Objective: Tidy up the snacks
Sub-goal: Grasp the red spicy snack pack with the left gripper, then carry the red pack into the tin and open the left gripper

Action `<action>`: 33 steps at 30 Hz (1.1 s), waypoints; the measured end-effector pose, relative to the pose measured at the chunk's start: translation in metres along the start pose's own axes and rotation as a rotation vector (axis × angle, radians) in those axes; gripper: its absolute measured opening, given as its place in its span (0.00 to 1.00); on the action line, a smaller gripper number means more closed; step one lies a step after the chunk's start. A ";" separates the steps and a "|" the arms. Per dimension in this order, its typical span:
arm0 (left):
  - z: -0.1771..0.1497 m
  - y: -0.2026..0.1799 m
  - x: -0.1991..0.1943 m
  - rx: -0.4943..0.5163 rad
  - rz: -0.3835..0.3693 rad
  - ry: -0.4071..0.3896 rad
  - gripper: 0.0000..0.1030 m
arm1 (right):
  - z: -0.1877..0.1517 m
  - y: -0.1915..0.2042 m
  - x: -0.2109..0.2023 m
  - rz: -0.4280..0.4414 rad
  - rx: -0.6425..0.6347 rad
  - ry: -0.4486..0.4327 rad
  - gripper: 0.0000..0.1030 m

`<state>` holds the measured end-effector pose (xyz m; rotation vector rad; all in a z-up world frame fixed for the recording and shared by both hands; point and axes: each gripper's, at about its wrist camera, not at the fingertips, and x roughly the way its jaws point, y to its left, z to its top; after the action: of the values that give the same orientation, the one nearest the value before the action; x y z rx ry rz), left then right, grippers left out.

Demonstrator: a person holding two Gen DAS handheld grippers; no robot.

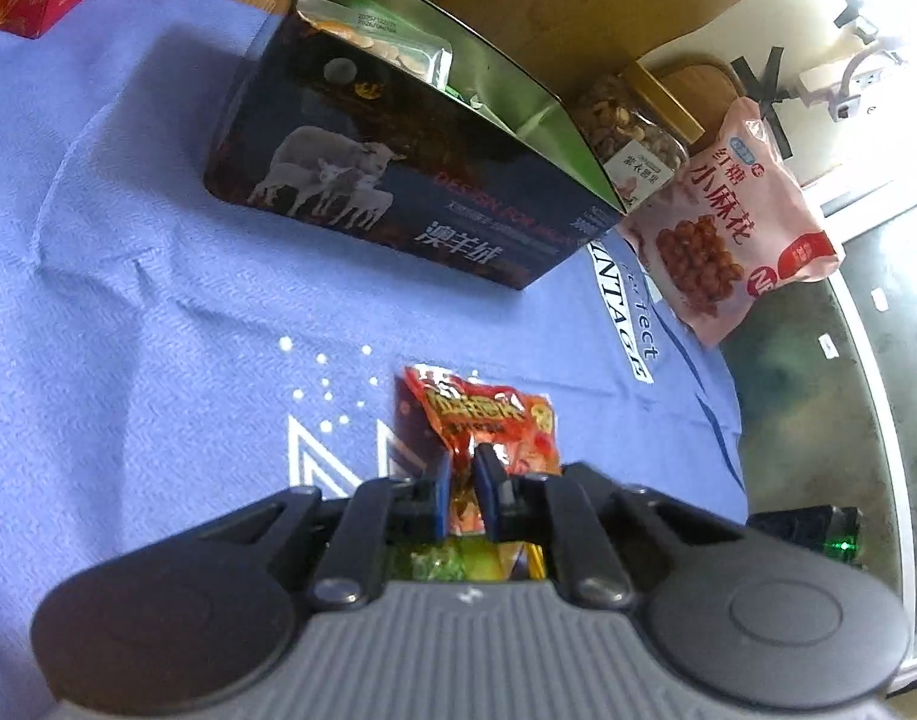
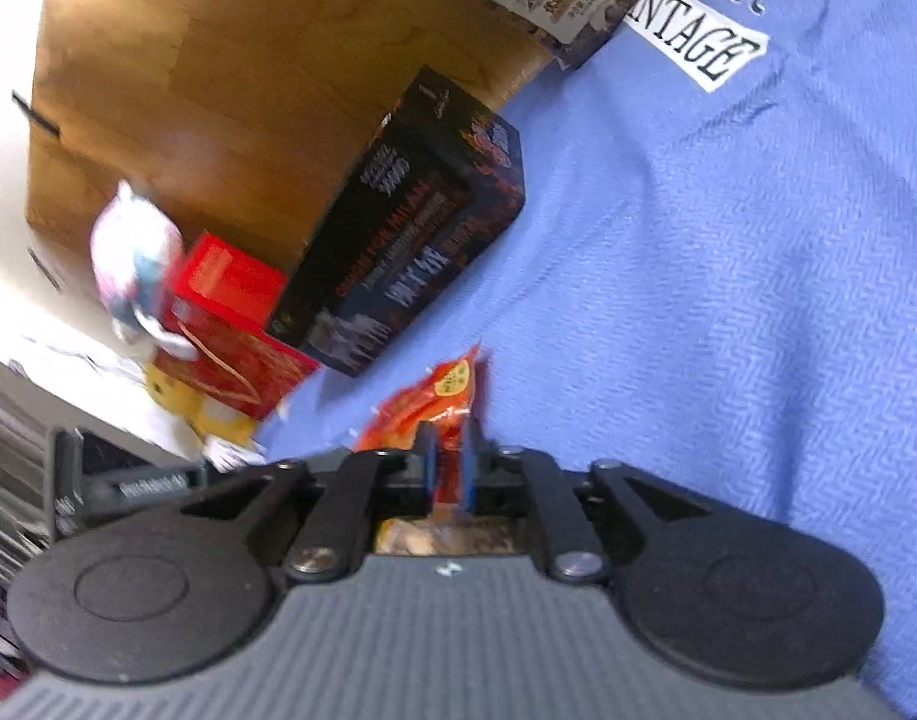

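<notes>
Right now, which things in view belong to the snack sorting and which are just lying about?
Job:
left gripper
right gripper
orange snack packet
open dark box
pink snack bag
nut jar

Lying about:
blue cloth
red box

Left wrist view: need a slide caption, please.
Left gripper shut on an orange-red snack packet, before the open sheep-printed box.

A blue cloth (image 1: 158, 240) with a woven herringbone texture carries white dots, white chevron lines and a white label lettered in black. On it, a dark navy box (image 1: 398, 192) shows white sheep, red lettering and a green lining (shiny inside). A pink bag (image 1: 734, 222) bears dark red characters and brown twists. An orange-red packet (image 1: 488, 420) has yellow lettering; another orange-red packet (image 2: 440, 396) shows a yellow spot. A red box (image 2: 230, 312) has gold swirls.
</notes>
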<state>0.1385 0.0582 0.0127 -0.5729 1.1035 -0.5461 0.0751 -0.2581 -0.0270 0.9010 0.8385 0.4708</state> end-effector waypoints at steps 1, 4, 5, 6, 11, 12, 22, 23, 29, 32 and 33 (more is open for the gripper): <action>0.000 0.001 0.000 -0.010 -0.004 0.004 0.09 | 0.001 -0.001 0.000 0.014 0.013 -0.003 0.22; 0.001 0.005 0.001 -0.038 -0.030 0.002 0.09 | 0.003 0.003 0.000 0.040 0.030 -0.003 0.37; 0.002 0.005 0.000 -0.042 -0.034 -0.004 0.09 | 0.004 0.004 -0.001 0.047 0.031 -0.005 0.38; 0.002 0.006 -0.001 -0.043 -0.035 -0.007 0.09 | 0.005 0.004 -0.001 0.042 0.033 -0.011 0.38; -0.001 0.005 0.006 -0.031 0.007 0.010 0.09 | 0.002 0.025 0.018 -0.097 -0.095 -0.007 0.27; -0.001 0.006 0.007 -0.023 0.019 0.007 0.09 | -0.001 0.032 0.022 -0.120 -0.145 -0.012 0.25; 0.018 -0.006 -0.027 0.012 -0.050 -0.076 0.09 | 0.011 0.054 0.016 -0.027 -0.146 -0.053 0.10; 0.027 -0.010 -0.034 0.024 -0.061 -0.097 0.09 | 0.016 0.062 0.016 -0.010 -0.159 -0.071 0.10; 0.091 -0.036 -0.044 0.085 -0.029 -0.196 0.10 | 0.063 0.104 0.039 0.002 -0.265 -0.169 0.10; 0.123 -0.037 -0.023 0.079 0.014 -0.191 0.10 | 0.088 0.112 0.064 -0.062 -0.326 -0.195 0.11; 0.130 -0.036 -0.015 0.074 0.030 -0.183 0.10 | 0.095 0.111 0.073 -0.085 -0.338 -0.193 0.11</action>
<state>0.2496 0.0617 0.0908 -0.5301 0.9133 -0.4964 0.1931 -0.1940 0.0668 0.5855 0.5964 0.4279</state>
